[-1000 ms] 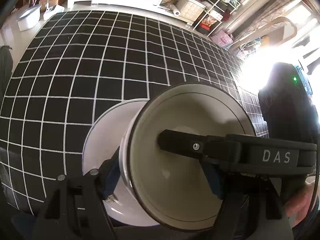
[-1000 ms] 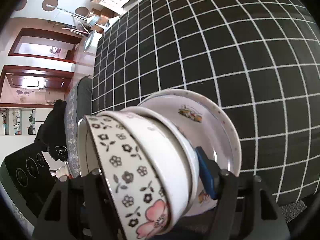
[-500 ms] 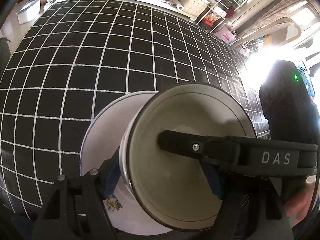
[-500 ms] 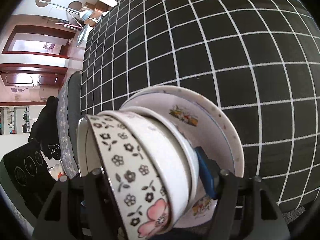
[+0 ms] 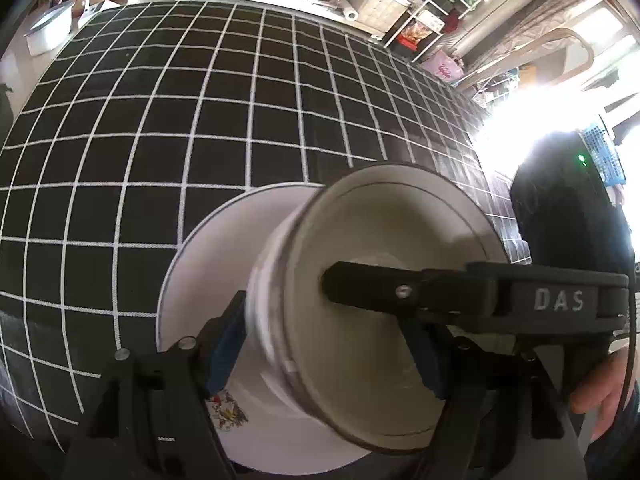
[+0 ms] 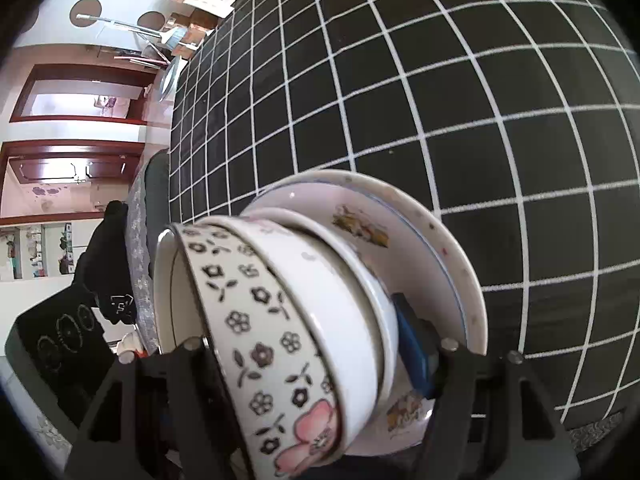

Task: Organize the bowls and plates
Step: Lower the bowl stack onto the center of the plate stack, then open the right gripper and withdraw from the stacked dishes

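Two nested bowls, a flower-patterned one point(image 6: 280, 320) in a plain white one point(image 6: 360, 280), are held between both grippers over a white picture plate point(image 6: 432, 248). In the left wrist view I look into the cream inside of the top bowl point(image 5: 380, 248), with the plate point(image 5: 216, 248) behind it. My left gripper point(image 5: 324, 344) is shut on the bowl stack, blue pads either side. My right gripper point(image 6: 312, 344) is shut on the same stack; its finger point(image 5: 400, 288) crosses the bowl's mouth in the left wrist view.
The table has a black cloth with a white grid point(image 5: 200, 120), also seen in the right wrist view point(image 6: 440, 100). Shelves and clutter point(image 5: 400, 12) stand beyond the far edge. A white tub point(image 5: 48, 32) sits off the table's far left. Doors point(image 6: 72, 92) lie left.
The bowls and plate have shifted a little right and down in the left wrist view. Both grips are unchanged.
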{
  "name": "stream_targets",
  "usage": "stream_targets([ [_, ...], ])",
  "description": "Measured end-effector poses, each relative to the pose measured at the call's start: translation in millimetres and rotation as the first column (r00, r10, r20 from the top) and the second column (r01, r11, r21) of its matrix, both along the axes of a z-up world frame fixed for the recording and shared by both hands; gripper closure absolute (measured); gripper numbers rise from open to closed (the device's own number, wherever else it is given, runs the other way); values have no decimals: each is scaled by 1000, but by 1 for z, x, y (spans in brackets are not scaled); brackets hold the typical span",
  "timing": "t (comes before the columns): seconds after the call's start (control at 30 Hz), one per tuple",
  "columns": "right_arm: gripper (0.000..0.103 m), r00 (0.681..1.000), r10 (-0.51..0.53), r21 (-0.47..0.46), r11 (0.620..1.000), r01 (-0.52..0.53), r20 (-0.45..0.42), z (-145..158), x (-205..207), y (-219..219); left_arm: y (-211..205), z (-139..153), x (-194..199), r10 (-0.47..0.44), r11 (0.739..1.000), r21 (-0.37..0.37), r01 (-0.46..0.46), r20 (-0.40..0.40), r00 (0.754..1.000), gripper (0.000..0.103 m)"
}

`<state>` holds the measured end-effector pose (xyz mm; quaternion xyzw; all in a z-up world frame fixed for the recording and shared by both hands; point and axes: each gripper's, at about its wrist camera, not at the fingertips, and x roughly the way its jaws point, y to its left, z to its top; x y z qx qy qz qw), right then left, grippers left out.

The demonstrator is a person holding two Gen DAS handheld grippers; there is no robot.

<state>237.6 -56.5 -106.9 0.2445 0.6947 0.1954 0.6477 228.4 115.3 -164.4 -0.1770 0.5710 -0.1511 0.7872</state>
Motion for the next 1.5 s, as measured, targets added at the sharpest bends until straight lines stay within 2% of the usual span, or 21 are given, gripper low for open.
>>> stream_targets([
  [0.07,32,1000,-4,6,1000,4,-3,0,0,-4,2,0,-2,2,1000,0,-2,3,1000,31],
  [0.23,31,997,29,-56,998,-25,65,14,0,-4,7,1,-5,10,1000,22,-10,13,1000,31],
  [0.53,31,997,6,-64,998,-1,82,17,-6,-10,11,6,-18,18,999,49,-18,10,1000,31],
  [0.73,31,991,-6,-74,997,15,130,29,-16,-15,14,16,-28,45,997,59,-47,24,999,31],
  [1.0,32,982,-29,-134,990,55,186,44,-29,-27,17,40,-44,85,993,81,-91,68,994,31],
  [1.2,32,970,-29,-121,991,60,243,62,-43,-28,12,69,-63,130,980,130,-151,153,980,31],
  [1.4,32,948,-39,-123,989,81,315,84,-61,-37,3,107,-93,154,959,189,-212,279,948,31],
  [1.5,32,927,-24,-147,986,85,374,99,-76,-42,-5,124,-111,147,944,232,-234,340,929,31],
])
